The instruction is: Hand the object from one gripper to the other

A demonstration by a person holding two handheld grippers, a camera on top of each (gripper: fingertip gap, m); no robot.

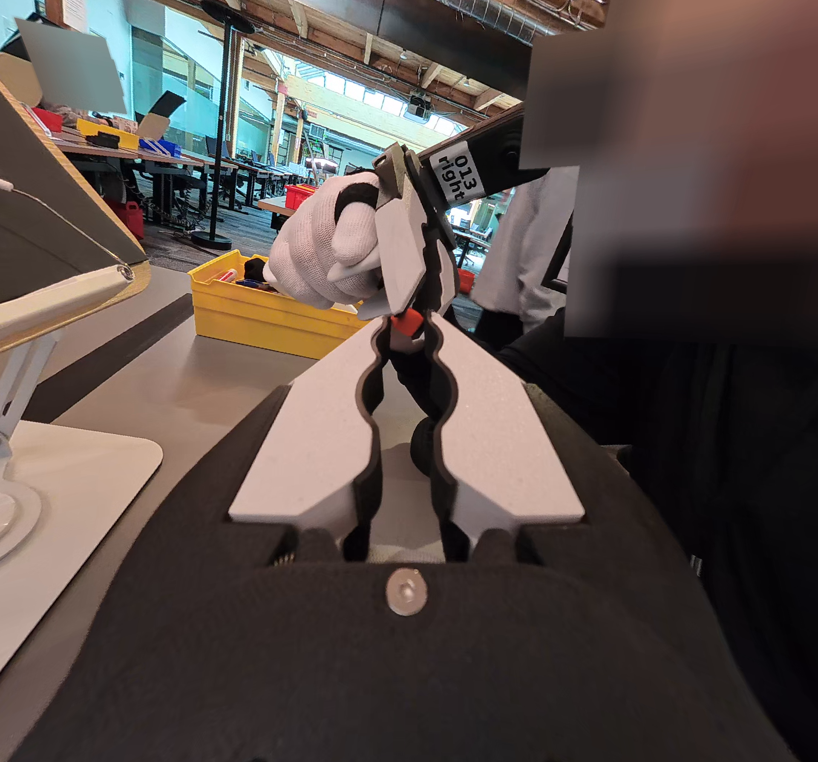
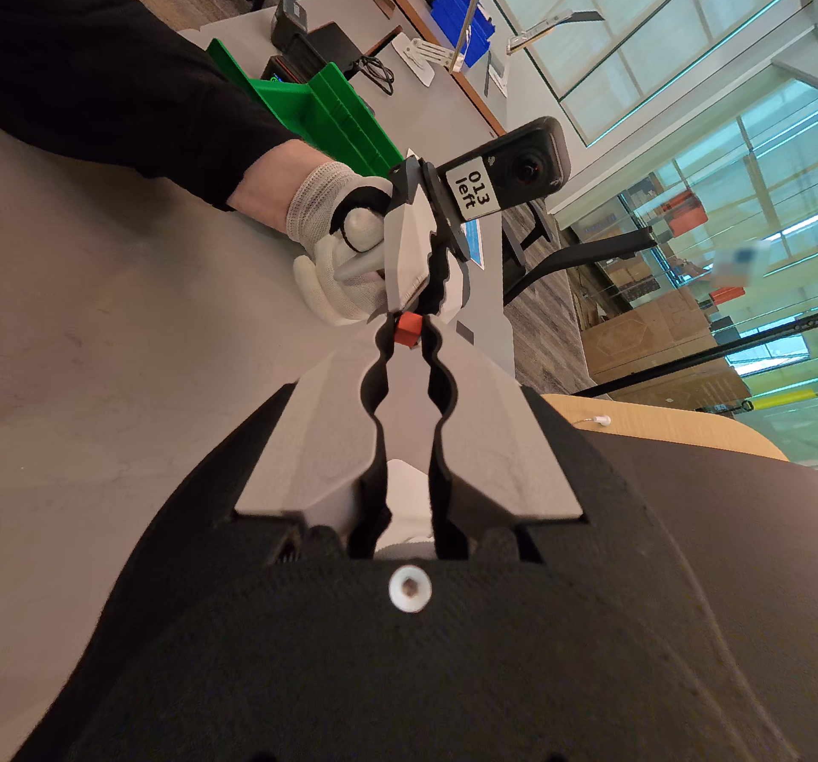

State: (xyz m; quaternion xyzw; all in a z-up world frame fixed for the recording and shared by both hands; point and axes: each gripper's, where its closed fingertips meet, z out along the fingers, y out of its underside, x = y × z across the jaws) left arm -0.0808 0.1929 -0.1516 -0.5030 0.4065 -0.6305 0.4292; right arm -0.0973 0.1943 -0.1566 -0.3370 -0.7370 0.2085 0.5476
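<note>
A small orange-red block (image 1: pixel 406 324) with a pale grey part under it sits between the tips of both grippers, held in the air above the grey table (image 1: pixel 186 369). My left gripper (image 1: pixel 407 330) points up at it, and its jaws stand narrow, closed on the block's lower part. The right gripper (image 1: pixel 409 309), held by a white-gloved hand (image 1: pixel 323 245), comes down from above and pinches the block's top. In the right wrist view the block (image 2: pixel 407 328) sits between the right gripper's tips (image 2: pixel 406 330), and the left gripper (image 2: pixel 414 309) meets it tip to tip.
A yellow bin (image 1: pixel 265 316) with small items stands on the table behind the grippers. A white stand base (image 1: pixel 66 497) is at the left. A green bin (image 2: pixel 327 112) lies beyond the gloved hand (image 2: pixel 341 263). A person in black is close on the right (image 1: pixel 664 475). The grippers are tip to tip, or close to it.
</note>
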